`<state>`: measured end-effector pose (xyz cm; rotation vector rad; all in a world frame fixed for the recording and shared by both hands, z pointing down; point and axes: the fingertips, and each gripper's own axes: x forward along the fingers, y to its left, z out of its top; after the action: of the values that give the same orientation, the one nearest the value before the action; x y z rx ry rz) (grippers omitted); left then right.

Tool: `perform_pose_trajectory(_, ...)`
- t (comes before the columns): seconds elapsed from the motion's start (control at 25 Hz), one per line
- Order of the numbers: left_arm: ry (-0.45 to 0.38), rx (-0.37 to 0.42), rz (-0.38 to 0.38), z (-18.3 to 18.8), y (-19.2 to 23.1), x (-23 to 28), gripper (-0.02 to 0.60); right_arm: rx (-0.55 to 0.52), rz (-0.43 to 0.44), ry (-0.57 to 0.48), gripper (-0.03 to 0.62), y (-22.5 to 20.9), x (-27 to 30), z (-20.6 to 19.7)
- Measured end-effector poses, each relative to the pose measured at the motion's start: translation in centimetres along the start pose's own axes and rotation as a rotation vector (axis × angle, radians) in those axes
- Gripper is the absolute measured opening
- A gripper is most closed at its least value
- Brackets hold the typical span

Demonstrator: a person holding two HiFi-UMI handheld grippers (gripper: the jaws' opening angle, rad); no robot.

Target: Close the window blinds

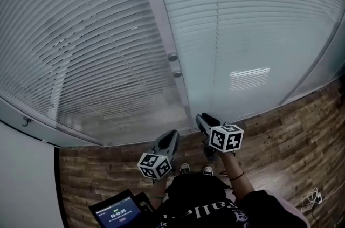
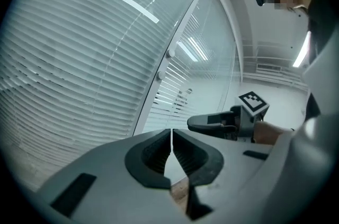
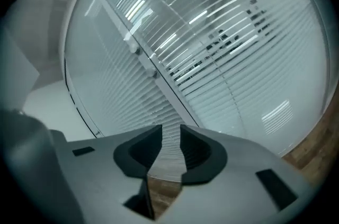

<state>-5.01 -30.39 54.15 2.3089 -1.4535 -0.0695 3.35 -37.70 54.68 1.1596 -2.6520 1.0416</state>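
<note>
The blinds (image 1: 81, 49) hang behind glass (image 1: 253, 87), ahead of and above both hand-held grippers, one set on each side of a pale frame post (image 1: 161, 11) that carries two small round knobs (image 1: 172, 56). Ahead of the left hand-held gripper (image 1: 172, 135) many slats show dark gaps, so the closing looks not yet done. That hand-held gripper has its jaws pressed together on nothing. The right hand-held gripper (image 1: 202, 118) has its jaws spread with only air between them. Both sit low, well short of the knobs. The main risk, as I judge it, comes from the pane: the slats cannot be touched directly, so the knobs are probably the only way to turn them. They look small and smooth, and a pinch that lands off-centre could slip off or turn nothing. The two knobs sit close together, and I cannot tell which serves which pane, so taking the wrong one could shift the wrong set. Driving the jaw tips forward too firmly could knock the glass or the post. The two hand-held grippers are just beside each other, so they could bump if both rise toward the post at once. Above and ahead of them the way up along the post is open. Below lies the wooden floor (image 1: 280, 140), with the person's shoes (image 1: 185, 169) under the hand-held grippers. A tablet (image 1: 116, 214) sits behind and to the left of the left hand-held gripper. A cable (image 1: 312, 200) lies well off behind and to the right of the right hand-held gripper.
</note>
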Motion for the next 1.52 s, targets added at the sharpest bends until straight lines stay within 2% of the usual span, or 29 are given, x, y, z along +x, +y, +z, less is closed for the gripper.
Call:
perform_pose_trajectory(0.16,0.029,-0.029,0.029,-2.8,-1.9,-1.7,0.014,-0.167,-0.061,0.022,0.107,-0.5,-3.0,-2.4)
perform_pose_trajectory(0.28,0.049,-0.046,0.034,-4.3,-2.2,-3.5,0.014,-0.226,-0.051,0.054,0.103,1.0,-4.4,-5.1)
perform_pose_trajectory(0.52,0.025,-0.021,-0.018,-5.0,-3.4,-9.3,0.014,-0.173,-0.064,0.029,0.074,5.5,-8.5,-10.6)
perform_pose_trajectory(0.8,-0.017,0.041,-0.071,-7.4,-4.9,-22.8,0.014,-0.182,-0.122,-0.047,0.074,14.6,-13.8,-19.1)
perform_pose_trajectory(0.92,0.009,0.030,-0.106,-9.8,-6.0,-28.7,0.014,-0.160,-0.148,-0.059,0.073,18.1,-16.5,-23.3)
perform_pose_trajectory(1.08,0.023,-0.023,-0.130,-12.1,-7.2,-34.9,0.014,-0.152,-0.174,-0.023,0.072,22.6,-20.5,-28.6)
perform_pose_trajectory(1.32,0.001,-0.042,-0.211,-13.0,-11.3,-39.1,0.014,-0.178,-0.211,-0.002,0.073,26.1,-25.5,-32.8)
perform_pose_trajectory(1.52,0.004,-0.031,-0.252,-13.9,-15.6,-42.1,0.014,-0.172,-0.215,-0.024,0.072,27.8,-29.8,-34.1)
